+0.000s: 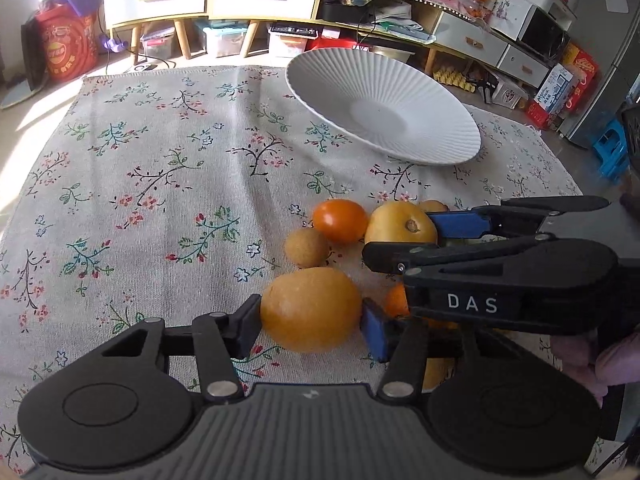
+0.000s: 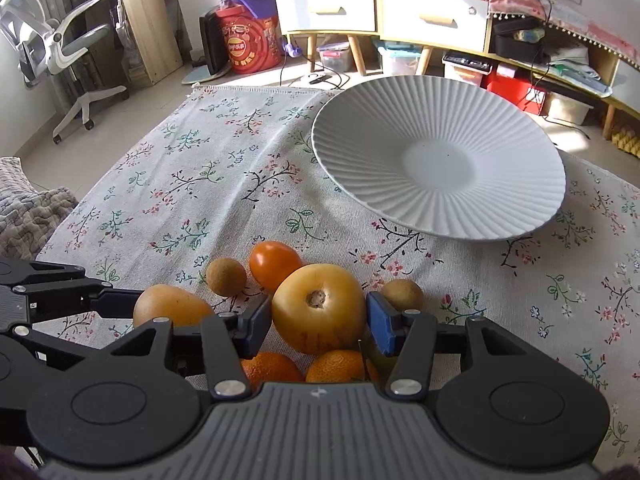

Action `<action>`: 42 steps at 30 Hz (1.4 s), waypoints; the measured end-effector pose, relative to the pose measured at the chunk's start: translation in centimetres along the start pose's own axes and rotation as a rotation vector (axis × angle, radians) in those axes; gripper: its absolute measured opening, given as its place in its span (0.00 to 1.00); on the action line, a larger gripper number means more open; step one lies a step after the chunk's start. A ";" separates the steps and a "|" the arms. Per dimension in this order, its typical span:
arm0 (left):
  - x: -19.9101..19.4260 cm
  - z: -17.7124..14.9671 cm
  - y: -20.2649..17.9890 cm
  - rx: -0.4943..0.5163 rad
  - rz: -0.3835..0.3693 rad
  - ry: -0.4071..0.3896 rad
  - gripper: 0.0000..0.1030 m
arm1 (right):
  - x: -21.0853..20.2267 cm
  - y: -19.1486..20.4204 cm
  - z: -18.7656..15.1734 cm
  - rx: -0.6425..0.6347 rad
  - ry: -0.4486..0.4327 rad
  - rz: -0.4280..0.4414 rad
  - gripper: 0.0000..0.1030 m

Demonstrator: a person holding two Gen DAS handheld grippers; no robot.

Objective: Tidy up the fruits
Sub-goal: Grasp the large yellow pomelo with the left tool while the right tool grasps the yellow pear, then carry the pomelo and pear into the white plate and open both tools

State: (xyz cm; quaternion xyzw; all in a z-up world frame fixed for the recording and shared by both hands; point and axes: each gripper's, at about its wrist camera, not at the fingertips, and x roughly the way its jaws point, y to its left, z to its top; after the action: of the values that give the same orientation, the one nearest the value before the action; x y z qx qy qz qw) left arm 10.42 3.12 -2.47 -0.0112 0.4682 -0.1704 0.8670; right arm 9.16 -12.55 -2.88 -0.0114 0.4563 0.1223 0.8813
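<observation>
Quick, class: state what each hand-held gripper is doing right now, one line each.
Left hand-held gripper: closed on the yellow-orange fruit, pads at both its sides.
Right hand-held gripper: closed around the round yellow fruit with a brown stem scar.

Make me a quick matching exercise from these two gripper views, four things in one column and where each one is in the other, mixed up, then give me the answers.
Things:
1. white ribbed plate
2. yellow round fruit with a stem scar
3. yellow oval fruit
4. orange tomato

Places:
A. between the left gripper's fingers
B. between the right gripper's fingers
C. loose on the floral cloth beyond the grippers
D. at the far side of the cloth, nothing in it

Pairs: 1-D, 2-B, 3-A, 4-C
</observation>
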 end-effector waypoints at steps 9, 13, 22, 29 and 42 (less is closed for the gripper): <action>-0.3 0.0 -0.2 0.007 0.007 -0.002 0.48 | -0.3 -0.1 -0.1 0.017 0.002 0.010 0.46; -0.6 -0.1 -0.4 0.006 -0.001 -0.007 0.48 | -0.7 -0.3 -0.1 0.044 0.008 0.025 0.46; -1.6 0.3 -0.4 -0.044 -0.035 -0.034 0.48 | -2.6 -2.2 0.8 0.146 -0.019 0.050 0.46; -2.2 1.6 -1.1 -0.069 -0.049 -0.068 0.48 | -3.9 -3.8 2.1 0.204 -0.074 0.057 0.46; 0.3 7.1 -3.5 -0.029 -0.034 -0.198 0.48 | -3.6 -8.0 4.2 0.297 -0.141 0.018 0.46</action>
State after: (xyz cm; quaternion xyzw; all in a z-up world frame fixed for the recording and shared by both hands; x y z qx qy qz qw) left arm 15.35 -1.22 1.86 -0.0487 0.3823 -0.1763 0.9057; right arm 12.29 -20.49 1.75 0.1316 0.4063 0.0618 0.9021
